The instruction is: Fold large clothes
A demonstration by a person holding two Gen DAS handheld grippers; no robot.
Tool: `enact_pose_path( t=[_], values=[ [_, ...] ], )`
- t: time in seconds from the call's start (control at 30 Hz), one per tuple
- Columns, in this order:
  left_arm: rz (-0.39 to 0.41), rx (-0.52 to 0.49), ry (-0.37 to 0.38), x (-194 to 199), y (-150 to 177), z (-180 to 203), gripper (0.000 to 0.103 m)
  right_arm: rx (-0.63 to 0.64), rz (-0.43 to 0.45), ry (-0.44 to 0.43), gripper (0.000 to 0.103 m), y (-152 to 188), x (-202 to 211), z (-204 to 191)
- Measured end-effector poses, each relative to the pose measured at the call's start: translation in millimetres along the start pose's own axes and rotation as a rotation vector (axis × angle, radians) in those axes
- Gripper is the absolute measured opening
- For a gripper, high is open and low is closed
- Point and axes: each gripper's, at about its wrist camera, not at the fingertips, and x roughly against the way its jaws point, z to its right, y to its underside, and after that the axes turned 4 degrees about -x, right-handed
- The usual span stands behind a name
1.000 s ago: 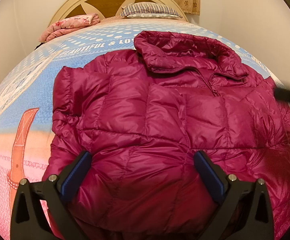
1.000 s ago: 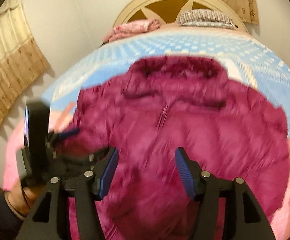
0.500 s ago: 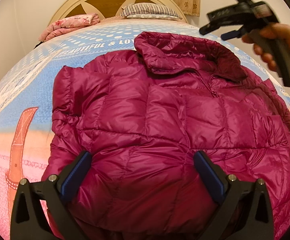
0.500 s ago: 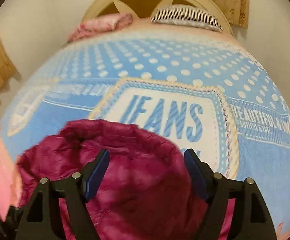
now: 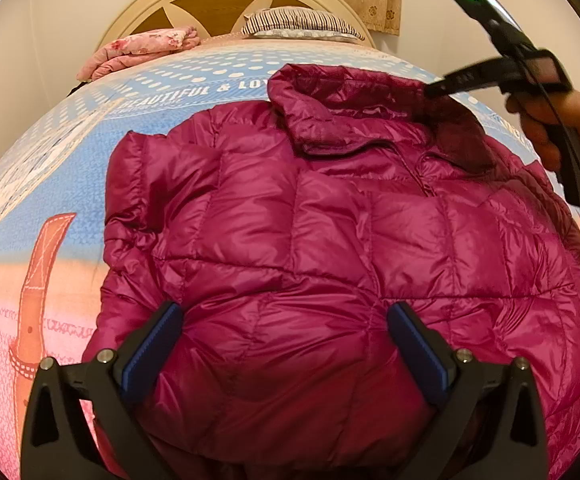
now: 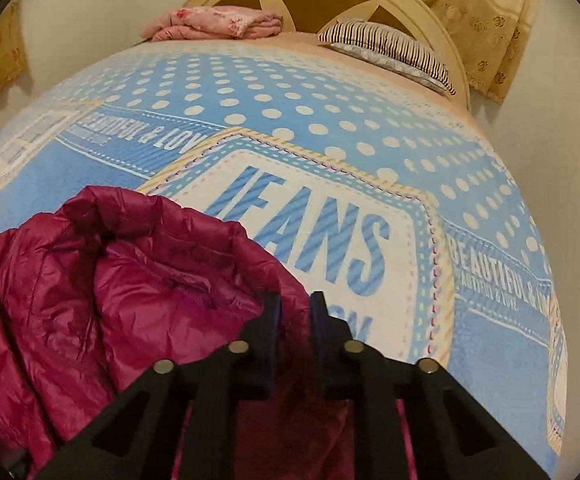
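Two grippers on one magenta puffer jacket (image 5: 309, 240), spread front-up across bedspread (image 6: 329, 128). Right gripper (image 6: 293, 312) closing on hood rim (image 6: 290, 284), fabric between jaws, likely to fold hood down. Left gripper (image 5: 286, 344) wide open over hem, nothing pinched, probably waiting.

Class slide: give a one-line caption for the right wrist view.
Right gripper closing on the collar of a magenta puffer jacket lying on a blue printed bedspread.

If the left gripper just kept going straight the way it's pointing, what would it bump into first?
Most likely the jacket: the left gripper hangs open, angled down at its quilted lower front on the bed. How big the gap is, I can't tell.
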Motion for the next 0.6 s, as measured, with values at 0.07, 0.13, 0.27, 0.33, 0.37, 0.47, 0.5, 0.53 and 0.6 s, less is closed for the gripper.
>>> enact_pose_path(
  t=[0.07,0.13,0.27,0.33,0.37,0.47,0.5,0.53,0.6],
  values=[
    [0.000,0.001,0.000,0.4,-0.3,-0.6,0.103,0.003,0.001,0.004,0.008,6.6,1.4,2.2],
    [0.000,0.002,0.002,0.2,-0.4,-0.4,0.103,0.002,0.001,0.006,0.006,14.4,3.5,3.5],
    [0.000,0.001,0.001,0.4,-0.2,0.0,0.103,-0.008,0.019,-0.006,0.005,31.5,9.8,6.7],
    [0.000,0.001,0.001,0.5,-0.1,-0.3,0.103,-0.025,0.020,-0.014,0.004,39.1,10.6,8.9],
    [0.000,0.001,0.001,0.4,-0.1,-0.1,0.103,-0.029,0.021,-0.015,0.004,44.6,10.7,9.4],
    [0.000,0.001,0.001,0.3,0.0,0.0,0.103,-0.031,0.022,-0.016,0.003,55.8,9.0,8.3],
    [0.000,0.000,0.000,0.3,0.0,0.2,0.103,-0.037,0.022,-0.017,0.003,59.9,8.0,8.5],
    [0.000,0.000,-0.001,0.2,0.1,0.4,0.103,-0.042,0.021,-0.018,0.003,63.1,6.9,8.9],
    [-0.001,-0.001,-0.001,0.1,0.0,0.1,0.103,-0.052,0.023,-0.017,0.002,69.8,4.3,10.8]
  ],
)
